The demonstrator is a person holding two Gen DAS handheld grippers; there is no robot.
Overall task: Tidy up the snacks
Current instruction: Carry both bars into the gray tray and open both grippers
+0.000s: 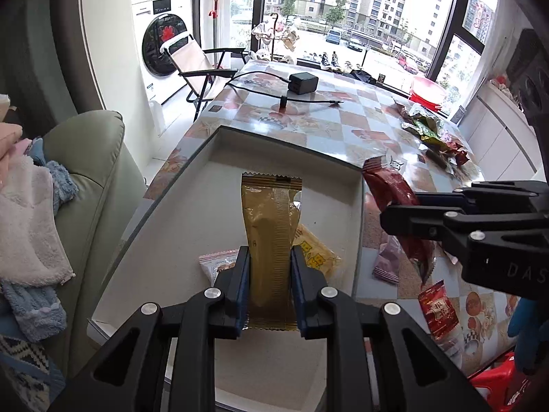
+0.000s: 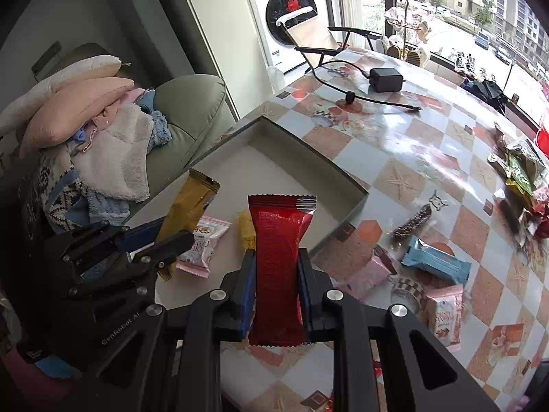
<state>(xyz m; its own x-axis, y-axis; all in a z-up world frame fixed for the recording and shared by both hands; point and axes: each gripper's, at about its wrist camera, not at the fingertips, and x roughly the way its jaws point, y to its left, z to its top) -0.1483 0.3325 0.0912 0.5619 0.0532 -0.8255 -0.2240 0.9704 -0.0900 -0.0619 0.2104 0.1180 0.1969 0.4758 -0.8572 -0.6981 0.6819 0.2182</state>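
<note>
My left gripper (image 1: 270,264) is shut on a long gold snack packet (image 1: 271,226) and holds it over the shallow white box (image 1: 192,206). The box holds a yellow packet (image 1: 317,252) and a pink-white packet (image 1: 218,264). My right gripper (image 2: 277,274) is shut on a long red snack packet (image 2: 279,257) at the box's right edge. In the left wrist view the right gripper (image 1: 394,211) shows with the red packet (image 1: 391,185). In the right wrist view the left gripper (image 2: 161,237) shows holding the gold packet (image 2: 190,206).
Loose snacks lie on the checked table: a blue packet (image 2: 435,261), pink packets (image 2: 446,312), a brown stick (image 2: 411,225), a red packet (image 1: 439,309) and a pile at the far right (image 2: 521,178). A black charger (image 2: 386,79) with cable lies far back. A green sofa with laundry (image 2: 113,158) stands left.
</note>
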